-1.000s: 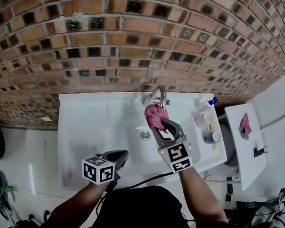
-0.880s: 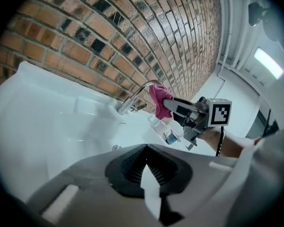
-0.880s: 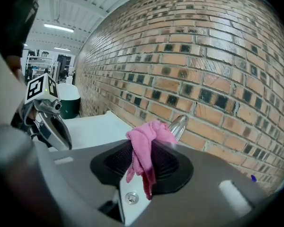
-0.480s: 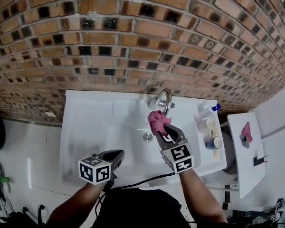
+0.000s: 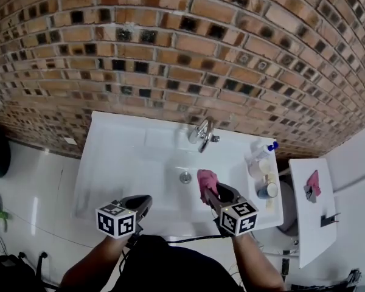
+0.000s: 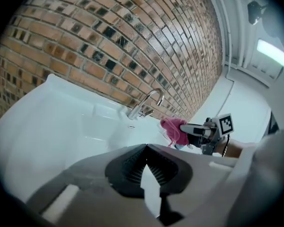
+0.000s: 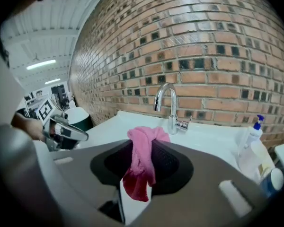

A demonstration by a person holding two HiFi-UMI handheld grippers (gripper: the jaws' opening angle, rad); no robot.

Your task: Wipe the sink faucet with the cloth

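Near the front rim of the white sink (image 5: 128, 163), pinches the pink cloth (image 5: 207, 179) between the jaws of the right gripper (image 5: 211, 191), well apart from the chrome faucet (image 5: 203, 131) at the back edge. Holds the left gripper (image 5: 147, 198) over the front left rim, jaws pressed together on nothing. Leaves bare basin open between cloth and spout. Bears only square black-and-white markers on both cubes; spray bottle (image 5: 260, 145) label too small to read.

Basin (image 5: 131, 163) open; bottles (image 5: 261, 153) crowd right of faucet (image 5: 204, 132).
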